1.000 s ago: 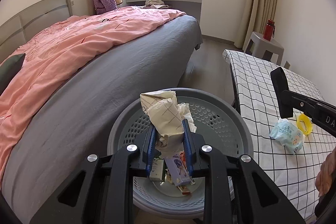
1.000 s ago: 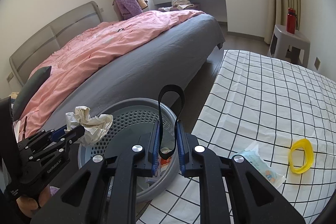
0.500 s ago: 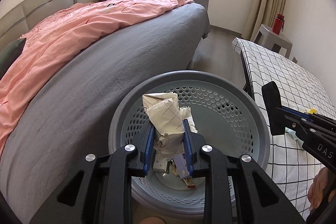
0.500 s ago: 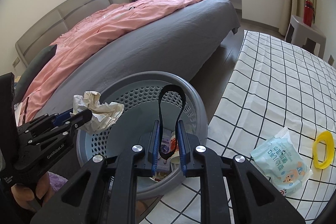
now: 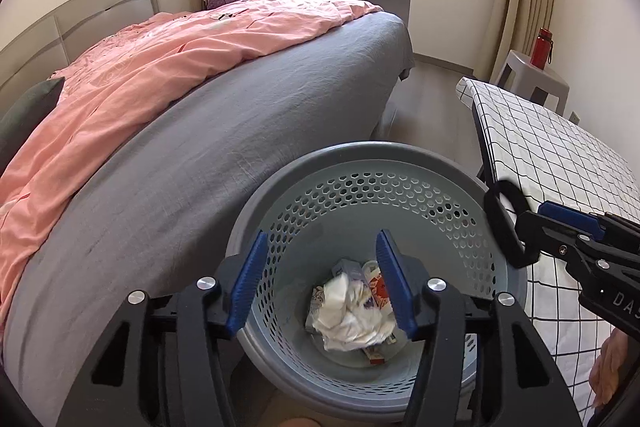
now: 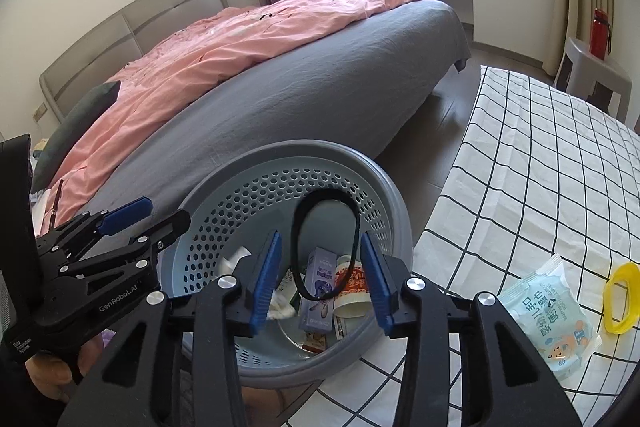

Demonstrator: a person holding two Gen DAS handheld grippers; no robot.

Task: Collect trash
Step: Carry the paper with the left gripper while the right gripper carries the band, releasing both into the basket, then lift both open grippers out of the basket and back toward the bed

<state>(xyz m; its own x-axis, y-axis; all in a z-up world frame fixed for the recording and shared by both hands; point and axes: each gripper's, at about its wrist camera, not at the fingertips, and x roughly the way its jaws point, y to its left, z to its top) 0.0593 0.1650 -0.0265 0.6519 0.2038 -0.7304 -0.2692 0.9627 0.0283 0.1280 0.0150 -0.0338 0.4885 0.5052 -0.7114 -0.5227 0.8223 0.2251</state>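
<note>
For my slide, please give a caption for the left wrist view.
Left gripper, jaws just opened, above paper wad lying in the bin.

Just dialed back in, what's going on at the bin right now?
A person is clearing trash into the grey bin beside the bed. The left gripper has just been opening and is empty; the crumpled paper lies in the bin on other packaging. The right gripper has also just been opening; the black loop hangs between its fingers over the bin, seemingly let go. A wipes packet and a yellow ring remain on the checked table.
</note>
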